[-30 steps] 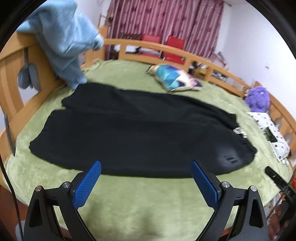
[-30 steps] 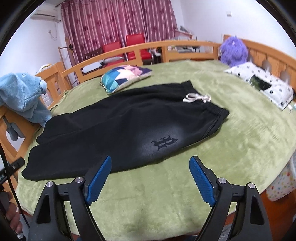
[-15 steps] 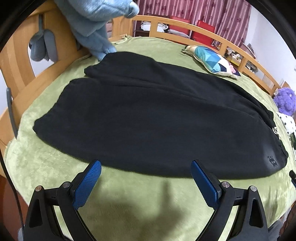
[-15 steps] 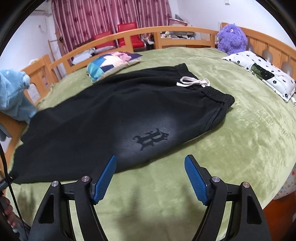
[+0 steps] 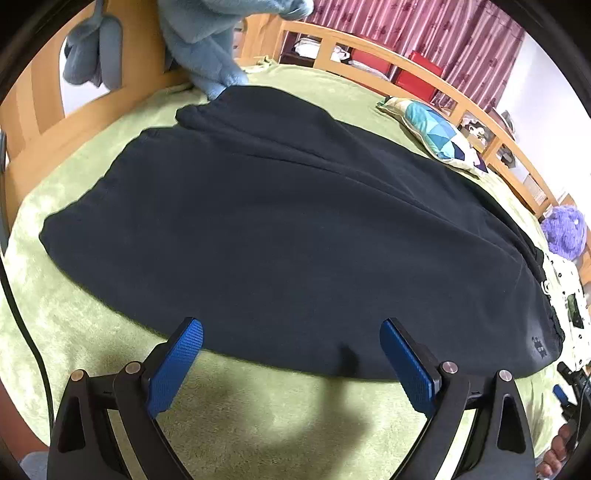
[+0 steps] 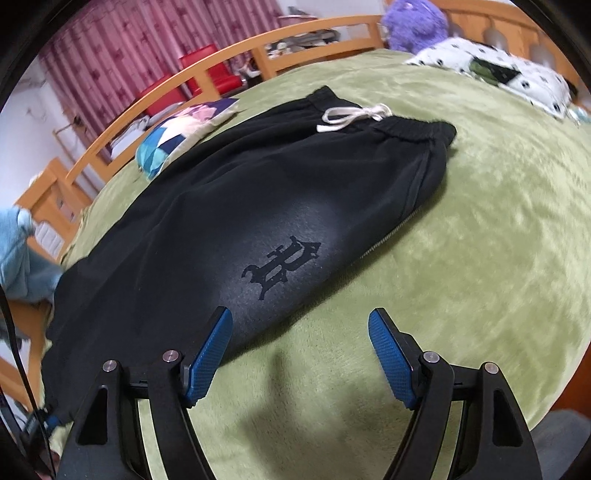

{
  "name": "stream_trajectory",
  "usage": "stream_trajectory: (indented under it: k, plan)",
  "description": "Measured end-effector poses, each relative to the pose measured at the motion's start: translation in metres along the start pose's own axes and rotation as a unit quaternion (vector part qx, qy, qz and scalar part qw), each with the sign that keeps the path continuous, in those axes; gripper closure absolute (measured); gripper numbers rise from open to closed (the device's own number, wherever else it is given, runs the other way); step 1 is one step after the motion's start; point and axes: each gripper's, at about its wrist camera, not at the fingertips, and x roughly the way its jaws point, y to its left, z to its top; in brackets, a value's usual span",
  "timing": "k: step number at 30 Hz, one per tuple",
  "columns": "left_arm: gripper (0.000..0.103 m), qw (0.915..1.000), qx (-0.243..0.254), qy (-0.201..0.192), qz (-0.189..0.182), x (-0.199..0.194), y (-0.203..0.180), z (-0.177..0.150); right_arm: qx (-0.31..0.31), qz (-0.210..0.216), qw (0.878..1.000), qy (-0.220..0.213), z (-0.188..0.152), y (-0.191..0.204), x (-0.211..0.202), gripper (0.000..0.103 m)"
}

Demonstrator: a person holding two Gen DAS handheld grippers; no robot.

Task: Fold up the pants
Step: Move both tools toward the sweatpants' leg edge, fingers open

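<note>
Black pants [image 5: 288, 229] lie flat on the green bed cover, folded lengthwise with one leg over the other, cuffs at the left and waistband at the right. In the right wrist view the pants [image 6: 229, 221] show a dark emblem [image 6: 282, 266] on a faded patch and a white drawstring [image 6: 351, 116] at the waistband. My left gripper [image 5: 291, 332] is open and empty, fingertips at the pants' near edge, mid-leg. My right gripper [image 6: 299, 325] is open and empty, its left fingertip over the near hem below the emblem.
Green bed cover [image 6: 480, 258] inside a wooden rail [image 5: 424, 74]. A light blue garment [image 5: 207, 37] hangs over the rail by the cuffs. A colourful cushion [image 5: 436, 129] lies behind the pants. A purple plush toy [image 6: 413, 22] and a spotted pillow [image 6: 509, 70] lie past the waistband.
Both grippers have moved forward and down towards the pants' near edge, so the pants fill more of each view. Both stay open.
</note>
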Motion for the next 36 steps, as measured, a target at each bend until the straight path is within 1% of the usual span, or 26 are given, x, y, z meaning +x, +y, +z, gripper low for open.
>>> stream_trajectory:
  k: [3,7,10,13,17,18,20,25,28,29,30,31,32,33,34,36]
  plan:
    - [0.006,1.0,-0.003,0.001,0.001,0.002,0.002,0.002,0.019,0.006,1.0,0.005,-0.001,0.004,0.005,0.027]
    - [0.006,1.0,0.002,0.002,-0.005,0.002,0.001,0.001,0.018,-0.002,1.0,-0.007,-0.003,0.015,0.001,0.027]
    - [0.006,0.9999,0.011,-0.002,0.003,0.001,-0.002,0.001,0.02,-0.001,1.0,-0.012,-0.005,0.023,0.0,0.027]
    - [0.006,0.9998,0.021,-0.005,0.004,-0.001,-0.003,-0.001,0.02,-0.002,1.0,-0.014,-0.007,0.026,0.0,0.027]
    - [0.006,0.9996,0.022,-0.009,0.014,-0.001,-0.003,-0.001,0.025,-0.003,1.0,-0.014,-0.01,0.025,0.0,0.027]
    - [0.006,0.9997,0.02,-0.01,0.014,-0.001,-0.002,-0.001,0.027,0.0,1.0,-0.013,-0.009,0.024,-0.001,0.027]
    - [0.011,0.9998,0.014,-0.013,0.007,-0.004,-0.001,-0.002,0.03,0.003,0.999,-0.01,-0.01,0.021,-0.002,0.027]
    - [0.012,0.9998,-0.007,-0.016,0.01,-0.005,0.004,-0.003,0.018,0.001,1.0,-0.014,-0.007,0.017,-0.007,0.027]
    - [0.012,0.9994,-0.034,-0.008,0.005,-0.004,0.013,-0.003,0.006,-0.004,1.0,-0.016,-0.001,0.015,-0.01,0.027]
    - [0.012,0.9991,-0.04,-0.007,0.008,-0.004,0.016,-0.004,0.0,-0.005,1.0,-0.017,0.002,0.013,-0.012,0.027]
    - [0.012,0.9988,-0.044,-0.008,0.021,-0.004,0.017,-0.004,-0.006,-0.006,1.0,-0.02,0.003,0.012,-0.013,0.027]
    - [0.012,0.9986,-0.041,-0.01,0.033,-0.004,0.017,-0.004,-0.012,-0.01,1.0,-0.022,0.004,0.011,-0.014,0.027]
    - [0.012,0.9979,-0.031,-0.012,0.055,-0.002,0.015,-0.004,-0.019,-0.015,0.999,-0.025,0.005,0.01,-0.016,0.027]
    - [0.012,0.9974,-0.027,-0.01,0.065,0.0,0.014,-0.004,-0.027,-0.019,0.999,-0.027,0.005,0.008,-0.016,0.027]
    - [0.012,0.9971,-0.03,-0.006,0.069,0.003,0.015,-0.005,-0.032,-0.022,0.999,-0.027,0.005,0.004,-0.016,0.027]
    - [0.012,0.9969,-0.047,0.004,0.063,0.008,0.019,-0.005,-0.038,-0.027,0.999,-0.021,0.007,-0.003,-0.013,0.027]
